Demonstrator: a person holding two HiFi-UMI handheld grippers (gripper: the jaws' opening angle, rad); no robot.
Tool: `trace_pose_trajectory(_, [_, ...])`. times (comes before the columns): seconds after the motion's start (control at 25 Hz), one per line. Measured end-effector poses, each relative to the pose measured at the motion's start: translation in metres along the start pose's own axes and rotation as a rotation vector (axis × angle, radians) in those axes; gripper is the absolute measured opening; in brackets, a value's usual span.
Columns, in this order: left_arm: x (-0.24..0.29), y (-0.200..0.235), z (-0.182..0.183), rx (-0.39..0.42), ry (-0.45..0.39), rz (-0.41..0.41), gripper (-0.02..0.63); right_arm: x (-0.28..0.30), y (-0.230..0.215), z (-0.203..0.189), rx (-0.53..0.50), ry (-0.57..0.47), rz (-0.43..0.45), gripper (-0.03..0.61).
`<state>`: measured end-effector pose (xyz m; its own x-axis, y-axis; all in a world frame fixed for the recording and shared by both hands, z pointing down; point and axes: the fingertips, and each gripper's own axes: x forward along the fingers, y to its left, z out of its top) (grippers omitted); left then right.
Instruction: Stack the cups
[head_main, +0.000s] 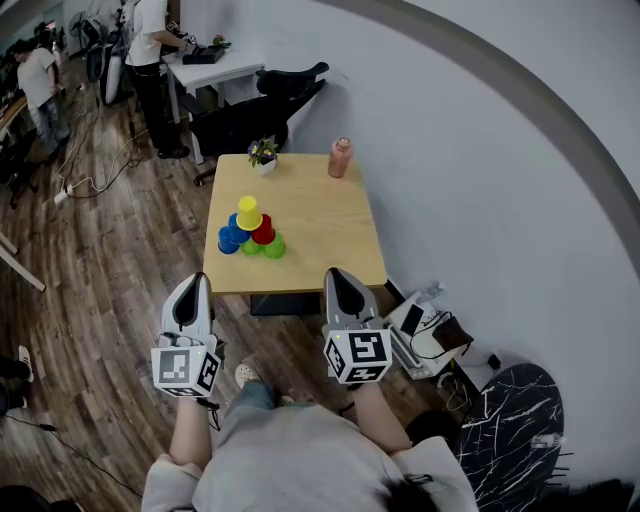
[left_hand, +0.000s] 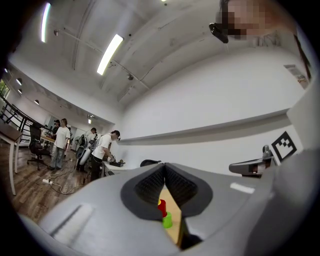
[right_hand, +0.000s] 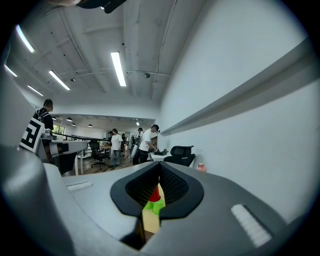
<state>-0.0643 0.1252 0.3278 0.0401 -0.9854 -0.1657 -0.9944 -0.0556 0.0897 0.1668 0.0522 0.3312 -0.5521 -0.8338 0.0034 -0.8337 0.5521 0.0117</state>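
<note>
A pyramid of upturned cups stands on the wooden table (head_main: 320, 240): a yellow cup (head_main: 249, 213) on top, a blue cup (head_main: 231, 237) and a red cup (head_main: 264, 231) beneath it, green cups (head_main: 273, 246) at the base. My left gripper (head_main: 197, 279) and right gripper (head_main: 336, 274) hang side by side just short of the table's near edge, both shut and empty. In the left gripper view, the red cup (left_hand: 161, 207) and a green cup (left_hand: 167, 220) show through the slit below the left gripper (left_hand: 164, 166). The right gripper (right_hand: 160, 165) frames the red cup (right_hand: 155, 194) over a green cup (right_hand: 153, 206).
A pink bottle (head_main: 340, 157) and a small flower pot (head_main: 263, 153) stand at the table's far edge. Behind are a black office chair (head_main: 262, 108) and a white desk (head_main: 215, 68) with people nearby. Bags and clutter (head_main: 428, 328) lie on the floor at the right, against the wall.
</note>
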Motion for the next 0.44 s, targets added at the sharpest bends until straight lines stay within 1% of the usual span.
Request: trace_pose_trajectory(0.44, [-0.0013, -0.0037, 0.0015, 0.003, -0.001, -0.003, 0.058, -0.0016, 0.0011, 0.0016, 0.005, -0.005, 0.007, 0.005])
